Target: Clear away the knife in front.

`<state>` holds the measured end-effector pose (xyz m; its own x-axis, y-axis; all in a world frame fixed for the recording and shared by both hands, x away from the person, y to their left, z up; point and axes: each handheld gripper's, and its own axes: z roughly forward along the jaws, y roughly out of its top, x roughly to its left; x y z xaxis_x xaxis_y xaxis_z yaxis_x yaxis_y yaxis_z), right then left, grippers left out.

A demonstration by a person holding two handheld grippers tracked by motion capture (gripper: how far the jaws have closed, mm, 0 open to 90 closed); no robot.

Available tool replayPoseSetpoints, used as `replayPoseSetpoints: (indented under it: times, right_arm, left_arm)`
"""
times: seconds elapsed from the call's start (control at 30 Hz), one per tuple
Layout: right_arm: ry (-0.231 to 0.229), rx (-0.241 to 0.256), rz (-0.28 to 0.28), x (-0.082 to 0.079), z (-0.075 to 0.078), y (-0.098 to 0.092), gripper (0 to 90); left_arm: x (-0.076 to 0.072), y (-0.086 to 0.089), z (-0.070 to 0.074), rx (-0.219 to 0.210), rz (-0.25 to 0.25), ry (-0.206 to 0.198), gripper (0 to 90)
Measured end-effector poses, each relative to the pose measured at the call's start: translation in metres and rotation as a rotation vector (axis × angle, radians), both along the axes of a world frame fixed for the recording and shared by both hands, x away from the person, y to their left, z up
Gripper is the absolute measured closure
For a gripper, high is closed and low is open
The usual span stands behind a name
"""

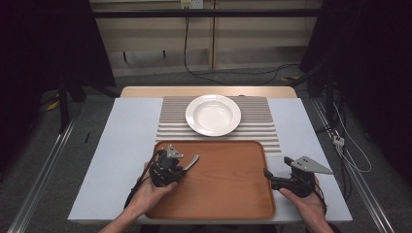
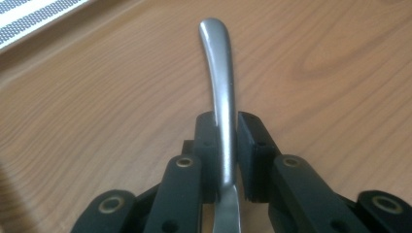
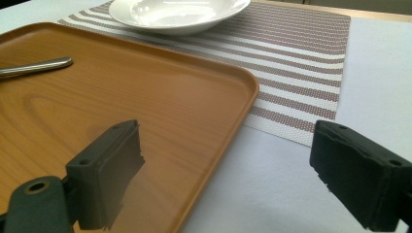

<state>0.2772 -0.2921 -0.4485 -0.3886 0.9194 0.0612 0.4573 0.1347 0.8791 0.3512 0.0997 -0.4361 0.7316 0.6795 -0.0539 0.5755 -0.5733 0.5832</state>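
**A:** So where was the metal handle (image 2: 219,82) in that shot? Spoon, fork, couldn't tell which end it was.

**B:** Same, the business end was hidden behind the left gripper (image 1: 180,167). The jaws were clamped tight on the handle, 1 pad on each side, and the free end stuck out past them over the wooden tray (image 1: 223,194). From above it sat near the tray's left edge, a bit closer to the far corner than the near one, handle tip pointing toward the tray's middle. Whether it was touching the wood or just above it, no idea.

**A:** And the other one?

**B:** The right gripper (image 1: 266,173) was wide open, nothing between the jaws. It was at the tray's right edge, 1 jaw over the wood and the other out over the white desk (image 1: 121,131) just beside the tray, going by the right gripper view.

**A:** What else was on there?

**B:** A white plate (image 1: 213,114) on a striped placemat (image 1: 265,127), toward the far edge of the desk. The tray's far edge overlapped the mat's near edge. The plate was well apart from both grippers.
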Motion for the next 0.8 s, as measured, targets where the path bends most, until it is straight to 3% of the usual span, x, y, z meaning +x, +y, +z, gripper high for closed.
replayPoseSetpoints:
  times: [0.3, 0.8]
  right_arm:
    - [-0.003, 0.001, 0.002, -0.0003, 0.0001, -0.0004, 11.3]
    - [-0.001, 0.0, 0.003, 0.0006, -0.0004, -0.0006, 11.3]
  left_arm:
    - [-0.0008, 0.0005, -0.0026, -0.018, 0.026, 0.012, 79.5]
    - [-0.0062, 0.0065, -0.0032, -0.062, 0.024, 0.059, 78.1]
